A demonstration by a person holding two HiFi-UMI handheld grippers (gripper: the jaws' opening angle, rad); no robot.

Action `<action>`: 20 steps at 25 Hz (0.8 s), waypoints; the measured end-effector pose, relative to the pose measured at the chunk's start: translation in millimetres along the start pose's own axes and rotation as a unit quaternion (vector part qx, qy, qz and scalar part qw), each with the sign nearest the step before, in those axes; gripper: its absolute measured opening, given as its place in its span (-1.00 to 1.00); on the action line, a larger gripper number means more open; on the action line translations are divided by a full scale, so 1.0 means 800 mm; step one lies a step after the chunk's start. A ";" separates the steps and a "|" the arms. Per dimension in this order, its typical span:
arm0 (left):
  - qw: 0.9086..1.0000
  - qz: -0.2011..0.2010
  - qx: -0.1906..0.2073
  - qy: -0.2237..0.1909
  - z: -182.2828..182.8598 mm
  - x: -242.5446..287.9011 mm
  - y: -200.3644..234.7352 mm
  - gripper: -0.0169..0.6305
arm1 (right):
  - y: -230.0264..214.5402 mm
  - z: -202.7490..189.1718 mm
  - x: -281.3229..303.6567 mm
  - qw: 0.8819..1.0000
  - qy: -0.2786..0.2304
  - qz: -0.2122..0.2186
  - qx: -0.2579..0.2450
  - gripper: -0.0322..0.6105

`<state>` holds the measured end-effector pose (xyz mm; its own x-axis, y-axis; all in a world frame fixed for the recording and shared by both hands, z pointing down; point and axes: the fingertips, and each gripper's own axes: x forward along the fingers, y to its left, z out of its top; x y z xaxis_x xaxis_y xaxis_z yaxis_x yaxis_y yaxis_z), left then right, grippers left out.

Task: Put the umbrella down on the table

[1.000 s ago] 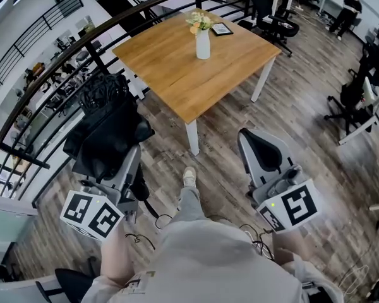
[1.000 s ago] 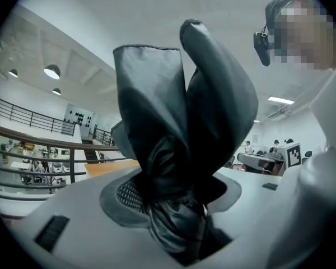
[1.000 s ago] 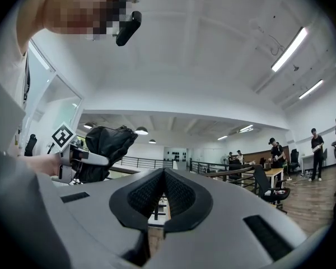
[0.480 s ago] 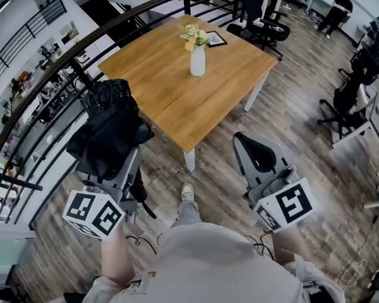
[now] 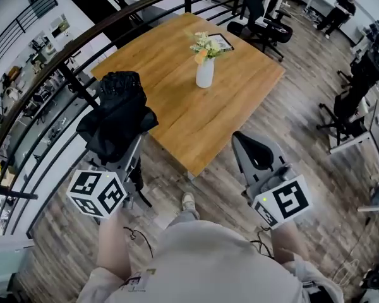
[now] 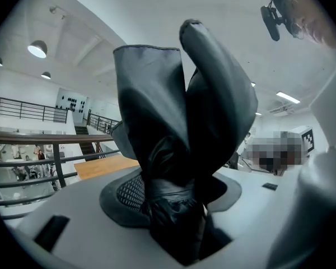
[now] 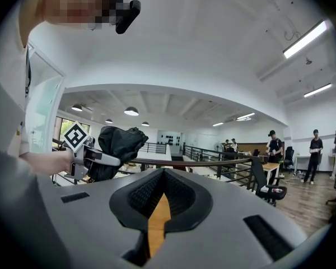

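Umbrella (image 5: 117,122), black and folded: its lower end is buried in the left gripper (image 6: 173,217), whose jaws are clamped on it. It is held aloft by the table (image 5: 177,106) edge, not resting on it. Right gripper (image 5: 256,153) is raised, jaws together, empty.
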<state>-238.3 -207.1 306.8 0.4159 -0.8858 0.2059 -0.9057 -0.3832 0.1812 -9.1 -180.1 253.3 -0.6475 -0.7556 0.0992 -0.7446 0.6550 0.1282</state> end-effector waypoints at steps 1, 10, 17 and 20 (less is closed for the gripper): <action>1.000 -0.004 -0.003 0.010 -0.003 0.018 0.012 -0.16 | -0.006 -0.005 0.015 1.000 0.006 0.000 0.004 -0.81; 0.993 -0.052 -0.073 0.082 -0.048 0.138 0.095 -0.16 | -0.027 -0.047 0.120 0.998 0.055 -0.005 0.039 -0.81; 0.986 -0.041 -0.094 0.135 -0.114 0.227 0.111 -0.16 | -0.067 -0.108 0.152 0.993 0.094 0.002 0.067 -0.81; 0.981 -0.031 -0.105 0.157 -0.150 0.250 0.109 -0.16 | -0.080 -0.138 0.151 0.991 0.107 0.006 0.080 -0.81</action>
<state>-224.3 -386.4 478.9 0.5042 -0.7251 0.4691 -0.8549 -0.3425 0.3897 -21.3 -314.3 366.1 -0.6201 -0.7215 0.3081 -0.7643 0.6441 -0.0298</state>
